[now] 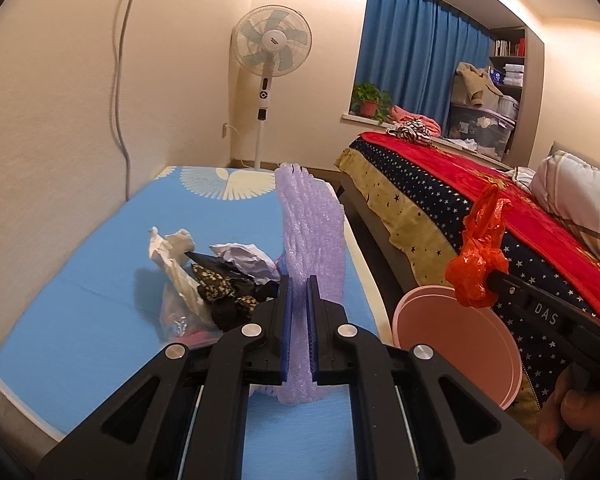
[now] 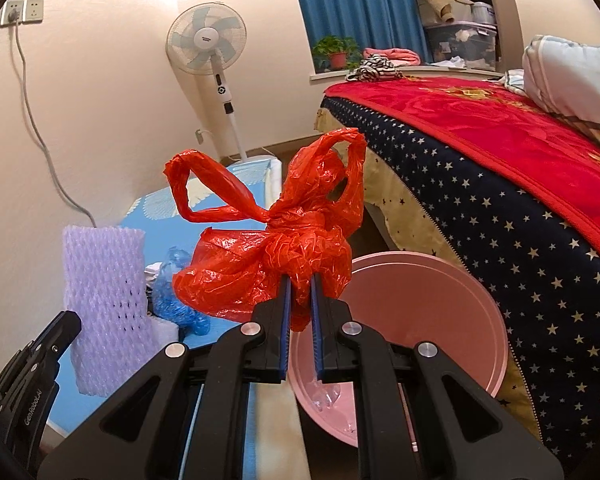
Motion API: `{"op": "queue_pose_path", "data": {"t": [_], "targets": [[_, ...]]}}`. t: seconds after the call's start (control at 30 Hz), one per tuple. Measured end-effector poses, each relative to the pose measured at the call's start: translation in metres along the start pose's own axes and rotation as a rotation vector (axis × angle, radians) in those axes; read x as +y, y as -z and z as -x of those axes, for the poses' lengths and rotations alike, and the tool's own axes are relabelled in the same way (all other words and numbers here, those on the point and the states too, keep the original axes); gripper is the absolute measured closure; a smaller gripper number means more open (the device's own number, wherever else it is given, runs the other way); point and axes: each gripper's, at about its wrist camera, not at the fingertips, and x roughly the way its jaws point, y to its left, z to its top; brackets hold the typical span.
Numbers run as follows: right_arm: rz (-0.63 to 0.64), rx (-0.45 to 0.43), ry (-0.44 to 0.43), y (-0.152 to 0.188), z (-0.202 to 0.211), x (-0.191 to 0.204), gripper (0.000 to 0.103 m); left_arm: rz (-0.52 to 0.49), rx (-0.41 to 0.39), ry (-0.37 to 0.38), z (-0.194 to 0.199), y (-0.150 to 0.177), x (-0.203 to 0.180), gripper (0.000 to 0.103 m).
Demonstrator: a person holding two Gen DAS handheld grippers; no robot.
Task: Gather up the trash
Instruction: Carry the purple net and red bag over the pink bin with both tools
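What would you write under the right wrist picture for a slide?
Right gripper shut on a knotted red plastic bag, held above a pink bin beside the bed.

Foam net sleeve (image 1: 310,236): pale lilac, mesh-textured. Plastic bag (image 2: 276,248): translucent orange-red. Bucket (image 2: 432,320): pink. Mat (image 1: 80,300): sky blue, white-cream fan motif at far end. Crumpled paper (image 1: 244,258): white. Wrapper (image 1: 220,284): black, gold floral speckle. Gripper pads (image 2: 287,320): blue; arms black. Blanket (image 2: 500,120): red, gold pattern. Quilt (image 2: 480,216): navy, cream stars. Curtain (image 1: 416,52): blue. Fan (image 1: 272,40): white, light-blue blades.
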Motion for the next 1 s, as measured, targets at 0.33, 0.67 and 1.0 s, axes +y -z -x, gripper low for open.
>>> {"op": "queue_pose_path", "data": {"t": [0.33,0.67,1.0], "targets": [[-0.026,-0.005,0.078,-0.002,-0.005,-0.018,0.093,-0.012,0.014,0.054,-0.022,0.002,-0.023,0.096],[-0.068,-0.001,0.180,-0.002,-0.010,-0.045,0.093,-0.016,0.025,0.149,-0.044,0.000,-0.050,0.096],[-0.119,0.027,0.268,0.007,-0.015,-0.070,0.093,-0.022,0.069,0.232,-0.067,0.005,-0.074,0.096]]}}
